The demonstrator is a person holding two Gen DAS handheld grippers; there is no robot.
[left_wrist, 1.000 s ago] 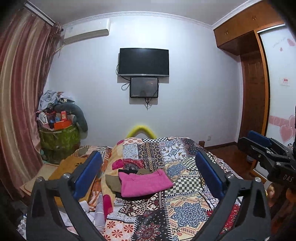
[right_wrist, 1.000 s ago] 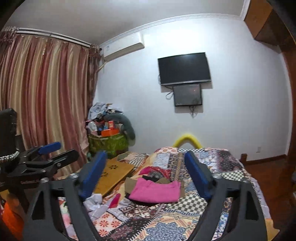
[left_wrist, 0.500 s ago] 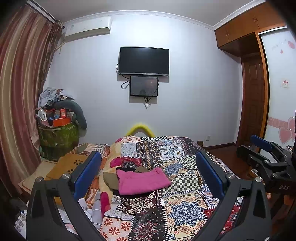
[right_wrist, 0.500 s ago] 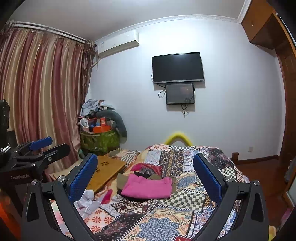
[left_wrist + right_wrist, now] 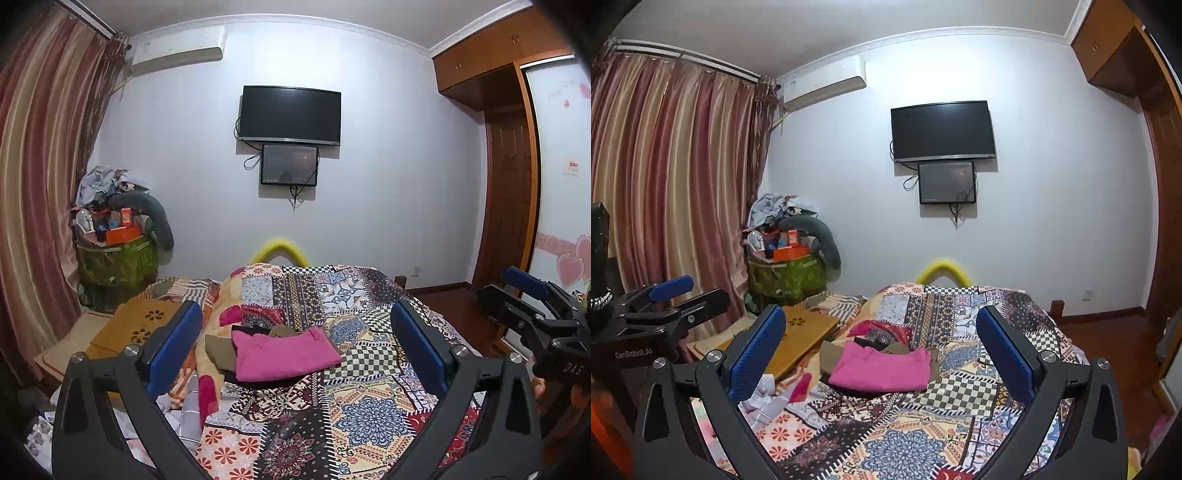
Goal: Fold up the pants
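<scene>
Folded pink pants (image 5: 282, 353) lie on top of a small pile of folded olive and dark clothes on the patchwork quilt, mid bed. They also show in the right wrist view (image 5: 882, 365). My left gripper (image 5: 295, 332) is open and empty, held well back from and above the pile. My right gripper (image 5: 881, 338) is open and empty too, likewise held back. Each gripper shows at the edge of the other's view: the right one (image 5: 532, 295) and the left one (image 5: 672, 295).
The patchwork quilt (image 5: 362, 406) covers the bed. A wooden lap desk (image 5: 798, 332) and loose cloth lie at the bed's left side. A cluttered green bin (image 5: 114, 258) stands by the curtain. A wardrobe and door (image 5: 517, 184) are on the right.
Both grippers have lifted and tilted up a little, so the bed and pink pants sit lower in view. The jaws stay open and the clothes have not moved.
</scene>
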